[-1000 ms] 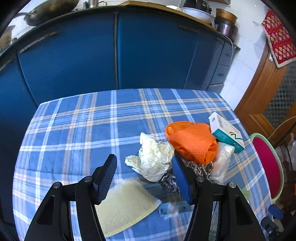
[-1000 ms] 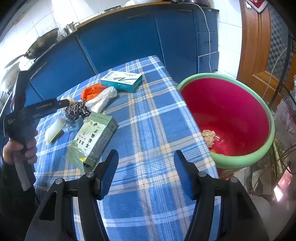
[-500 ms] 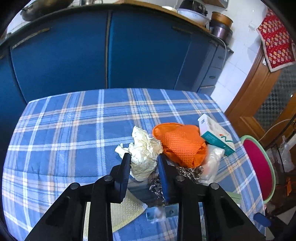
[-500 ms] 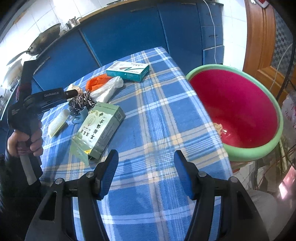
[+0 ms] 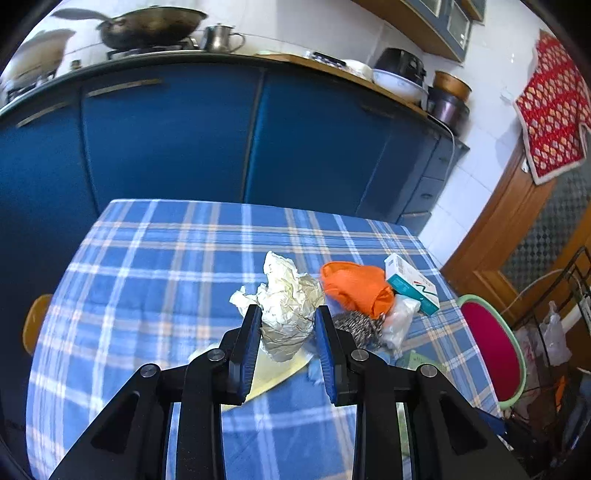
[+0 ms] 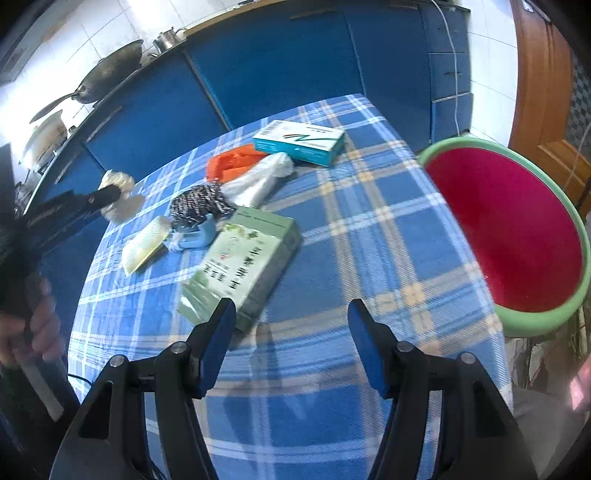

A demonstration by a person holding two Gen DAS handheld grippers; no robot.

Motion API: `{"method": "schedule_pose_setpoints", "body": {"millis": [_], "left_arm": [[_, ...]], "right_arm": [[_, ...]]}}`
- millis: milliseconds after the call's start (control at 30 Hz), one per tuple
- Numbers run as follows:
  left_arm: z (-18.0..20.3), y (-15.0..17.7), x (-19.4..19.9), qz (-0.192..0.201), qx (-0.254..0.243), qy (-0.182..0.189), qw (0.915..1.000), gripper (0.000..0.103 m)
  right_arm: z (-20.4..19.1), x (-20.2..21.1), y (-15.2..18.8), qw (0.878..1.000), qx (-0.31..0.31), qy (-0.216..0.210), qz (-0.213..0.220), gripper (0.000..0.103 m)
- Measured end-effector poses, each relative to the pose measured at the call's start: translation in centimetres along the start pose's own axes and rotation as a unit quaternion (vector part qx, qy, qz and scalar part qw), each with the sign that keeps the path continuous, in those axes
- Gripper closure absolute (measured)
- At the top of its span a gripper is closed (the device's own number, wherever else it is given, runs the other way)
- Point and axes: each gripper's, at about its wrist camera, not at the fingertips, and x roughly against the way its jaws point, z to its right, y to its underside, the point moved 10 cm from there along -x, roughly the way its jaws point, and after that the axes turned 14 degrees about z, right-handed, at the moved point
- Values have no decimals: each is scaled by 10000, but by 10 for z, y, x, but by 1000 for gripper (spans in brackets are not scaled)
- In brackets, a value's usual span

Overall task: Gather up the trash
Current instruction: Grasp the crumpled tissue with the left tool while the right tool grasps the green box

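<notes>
Two blue-padded fingers of left gripper (image 5: pixel 287 325) clamp crumpled white paper wad (image 5: pixel 286 306); right gripper (image 6: pixel 291 325) gapes above plaid tablecloth (image 6: pixel 369 221).

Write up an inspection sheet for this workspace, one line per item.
Surface: table under a blue plaid cloth.
Job's things: crumpled paper held in the left gripper; orange bag, clear plastic bag, steel wool, teal box, green box, yellow sponge lying on the cloth; red basin beside the table edge.
Clutter: small blue plastic piece by the sponge.
Grippers: left shut on the paper; right gripper open, nothing between its fingers.
Cables: white cord down the cabinet.
Surroundings: blue cabinets, wok, wooden door.
</notes>
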Motion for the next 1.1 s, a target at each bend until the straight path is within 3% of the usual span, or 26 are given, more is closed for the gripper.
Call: {"method": "schedule_pose_setpoints", "body": {"millis": [267, 367, 433, 567, 733, 800, 867, 1100], "left_arm": [[-19, 20, 11, -76, 125, -208, 9997, 73], [-24, 29, 11, -146, 236, -220, 9994, 73], [-27, 32, 13, -148, 309, -208, 9992, 73], [-30, 35, 15, -136, 382, -184, 9990, 73], [-31, 39, 16, -165, 435, -160, 9988, 73], [-31, 41, 17, -177, 455, -144, 9987, 73], [-30, 41, 18, -186, 445, -136, 9987, 73], [-14, 44, 19, -217, 391, 21, 9990, 73]], "right_arm": [[-30, -19, 0, 9995, 52, -227, -211, 30], [-35, -27, -2, 9997, 131, -81, -215, 27], [-37, -32, -3, 9996, 170, 10, -210, 19], [-44, -42, -6, 9995, 230, 110, -212, 17], [-48, -55, -1, 9982, 453, 282, -259, 17], [-48, -56, 1, 9954, 832, 429, -190, 19], [-48, -54, 3, 9935, 1021, 480, -152, 25], [-41, -41, 9, 9936, 1071, 356, 1, 31]]}}
